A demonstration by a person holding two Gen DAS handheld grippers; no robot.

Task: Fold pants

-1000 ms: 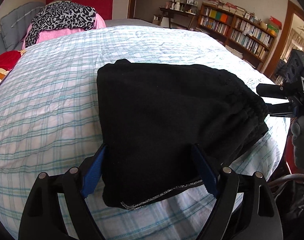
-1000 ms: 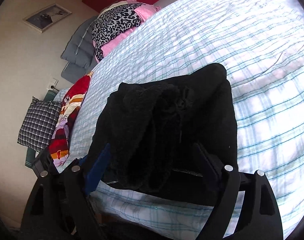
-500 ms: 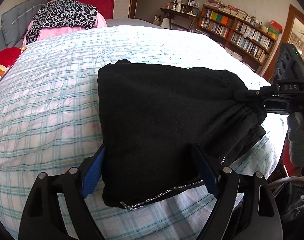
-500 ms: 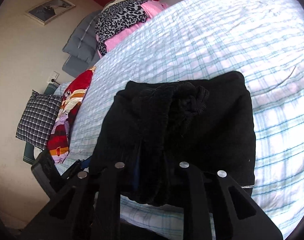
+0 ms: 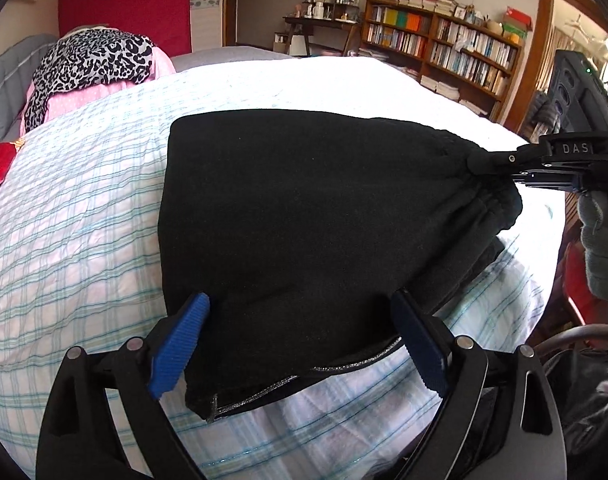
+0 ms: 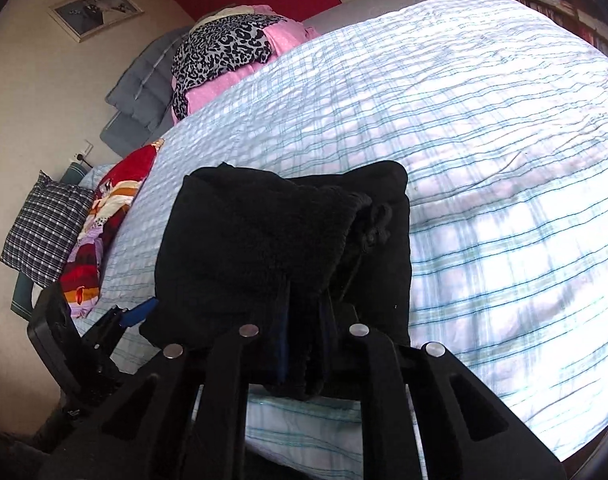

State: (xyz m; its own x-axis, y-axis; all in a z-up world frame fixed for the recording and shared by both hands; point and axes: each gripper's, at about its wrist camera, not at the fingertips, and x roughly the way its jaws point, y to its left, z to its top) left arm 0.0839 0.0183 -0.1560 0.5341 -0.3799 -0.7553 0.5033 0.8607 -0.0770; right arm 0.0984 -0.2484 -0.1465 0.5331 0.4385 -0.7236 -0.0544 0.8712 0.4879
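Black folded pants point(image 5: 304, 208) lie on a blue-checked bedspread point(image 5: 84, 220) near the bed's edge. My left gripper point(image 5: 300, 320) straddles the hem end with its silver trim. Its jaws are opening, and the cloth lies between the blue pads point(image 5: 180, 344) without being pinched. My right gripper point(image 6: 302, 316) is shut on the gathered waistband of the pants point(image 6: 256, 248), with the drawstring hanging beside it. In the left wrist view the right gripper point(image 5: 476, 162) pinches that waistband at the right, held by a gloved hand point(image 5: 600, 248). The left gripper's blue pad point(image 6: 138, 312) shows at lower left in the right wrist view.
A leopard-print and pink clothing pile point(image 5: 92, 60) sits at the head of the bed. A red patterned cloth point(image 6: 104, 220) and a checked cushion point(image 6: 44, 232) lie along the bed's left side. Bookshelves point(image 5: 444, 44) line the far wall.
The right gripper went from open around the waistband to shut on it, bunching and slightly lifting that end. The left gripper stayed astride the hem and spread slightly wider.
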